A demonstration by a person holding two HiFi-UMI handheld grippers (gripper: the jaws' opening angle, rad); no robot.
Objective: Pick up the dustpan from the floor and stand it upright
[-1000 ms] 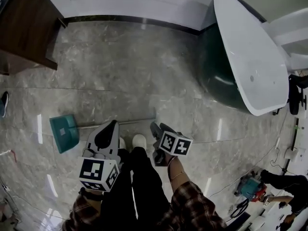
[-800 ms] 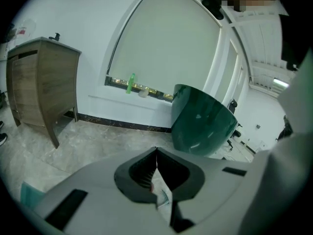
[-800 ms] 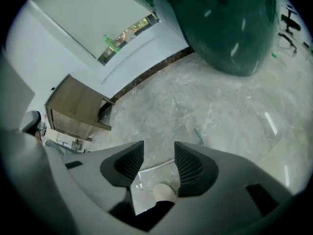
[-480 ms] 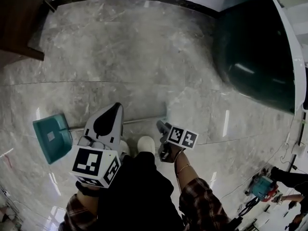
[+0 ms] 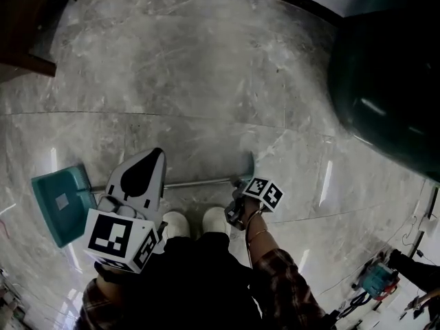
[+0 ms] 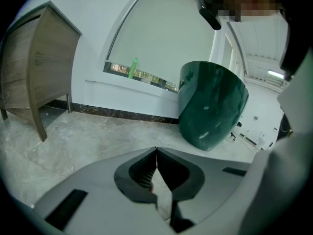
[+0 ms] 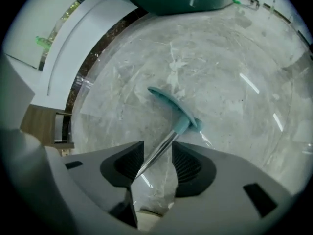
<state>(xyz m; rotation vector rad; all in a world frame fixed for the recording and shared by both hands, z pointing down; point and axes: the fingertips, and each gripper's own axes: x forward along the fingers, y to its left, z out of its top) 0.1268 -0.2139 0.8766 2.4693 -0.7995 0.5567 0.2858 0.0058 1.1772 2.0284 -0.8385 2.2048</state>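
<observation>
Dustpan (image 5: pixel 58 205) lies flat on the floor (image 5: pixel 206 81) at far left; looks like light, stiff plastic. Left gripper (image 5: pixel 152 158) hovers over it, jaws together, empty. Right gripper (image 7: pixel 155 163) is spread around the thin handle (image 7: pixel 164 148). It's probably slick metal, so grip firmly.

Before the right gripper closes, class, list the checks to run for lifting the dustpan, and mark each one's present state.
1. ok: the metal handle runs between the jaws of the right gripper.
2. not ok: those jaws are apart, not closed on the handle.
3. ok: the left gripper is free, jaws together, nothing in them.
4. ok: the teal pan lies clear of the shoes.
5. ok: the floor ahead is bare up to the dark green tub.
6. cannot tell: whether the handle will slip once lifted.
</observation>
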